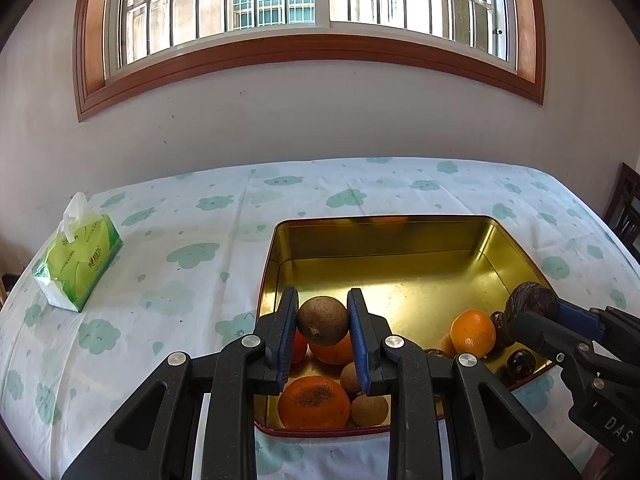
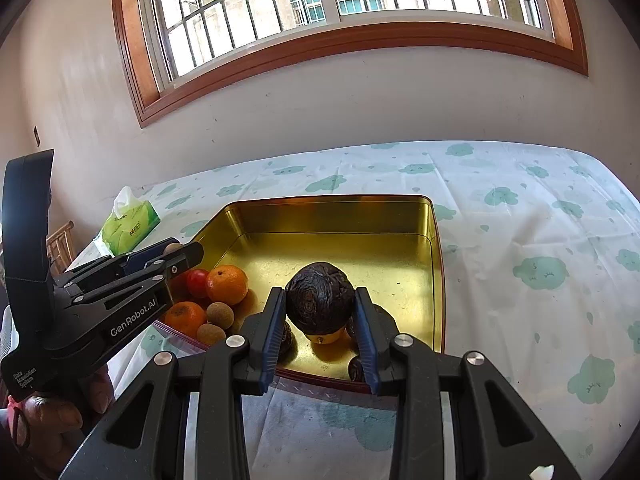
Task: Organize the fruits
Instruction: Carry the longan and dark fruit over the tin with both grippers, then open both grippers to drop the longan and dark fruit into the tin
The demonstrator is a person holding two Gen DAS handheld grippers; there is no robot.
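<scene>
Both grippers are busy over the gold tin (image 1: 384, 236), which sits on a table under a cloud-print cloth (image 1: 160, 240), its far half bare and all the fruit crowded along the near edge. The left gripper (image 1: 322, 316) is clamped on a small round brown fruit (image 1: 322, 321) — the pads press its sides and it hangs clear above the oranges (image 1: 314, 402) and two more little brown fruits (image 1: 369, 410) heaped in the near-left corner. The right gripper (image 2: 320, 308) is likewise closed on a dark, wrinkled fruit (image 2: 320, 304), held above other dark ones (image 2: 355, 369) near the tin's near-right side.

It looks like sorting by kind: orange and tan things gathered to the left with a red one (image 2: 197, 282) among them, dark ones to the right. My guess is each fruit is held up so it can be carried to its own group without knocking the piles — the empty far floor of the tin leaves room for that.

A green tissue pack (image 1: 78, 264) stands well off to the left, out of the way.
</scene>
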